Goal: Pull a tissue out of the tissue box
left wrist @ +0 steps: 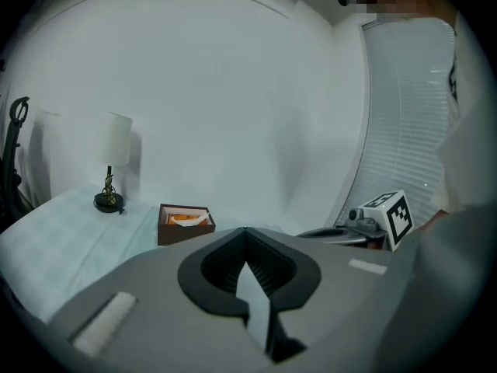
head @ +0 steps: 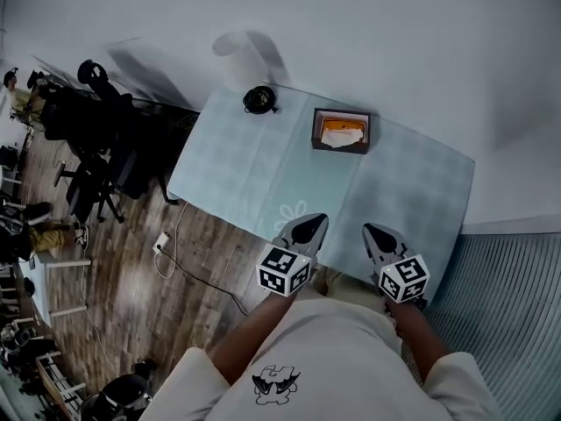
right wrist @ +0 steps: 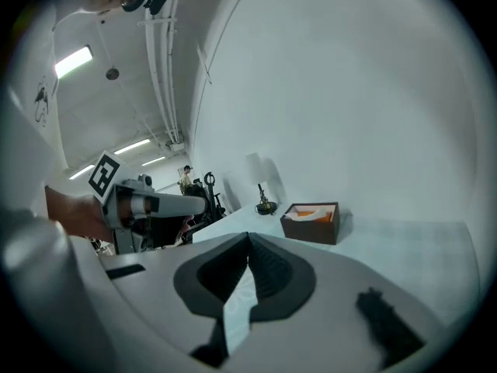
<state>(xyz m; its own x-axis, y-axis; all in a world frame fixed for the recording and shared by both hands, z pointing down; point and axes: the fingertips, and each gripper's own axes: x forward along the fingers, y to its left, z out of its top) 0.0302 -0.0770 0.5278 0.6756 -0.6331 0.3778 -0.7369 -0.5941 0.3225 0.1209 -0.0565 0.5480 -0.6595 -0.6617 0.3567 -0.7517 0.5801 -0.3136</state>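
A dark brown tissue box stands at the far side of the pale checked table, with a white tissue showing over its orange inside. My left gripper and right gripper hover side by side over the table's near edge, well short of the box, both shut and empty. In the left gripper view the box lies ahead and to the left of the closed left gripper. In the right gripper view the box sits ahead and to the right of the closed right gripper.
A small lamp with a white shade stands at the table's far left corner, against the white wall. Black office chairs and a cable with a plug are on the wooden floor to the left. Window blinds are at the right.
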